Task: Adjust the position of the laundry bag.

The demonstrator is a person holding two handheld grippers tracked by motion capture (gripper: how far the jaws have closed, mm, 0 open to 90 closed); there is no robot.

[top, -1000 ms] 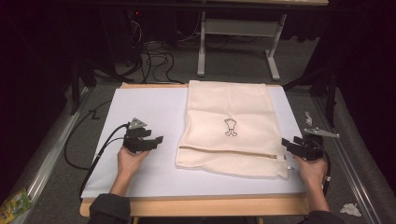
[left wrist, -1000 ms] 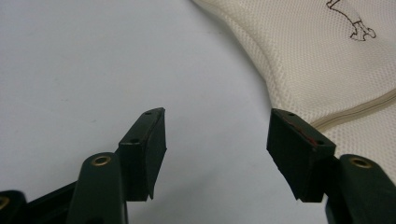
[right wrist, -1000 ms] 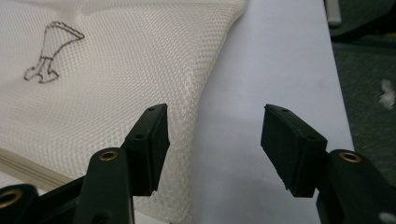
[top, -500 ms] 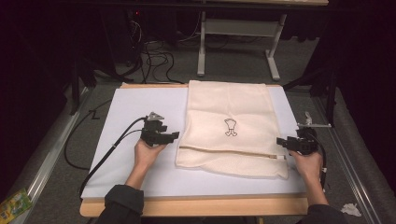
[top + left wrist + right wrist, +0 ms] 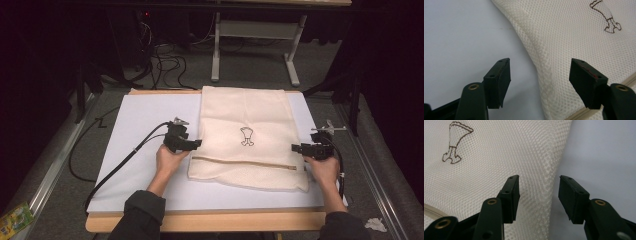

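We have the mesh laundry bag (image 5: 245,135) lying flat on the white mat (image 5: 145,125), toward its right half, zipper (image 5: 250,163) near our edge. Left gripper (image 5: 196,144) sits at the bag's left edge, jaws spread wide and just been opening, with the seam between them but not pinched. Right gripper (image 5: 295,148) straddles the right edge, jaws just been closing, pads not yet pressing on the mesh. Symmetric placement on both side edges suggests we're about to grab and fold or lift it evenly.
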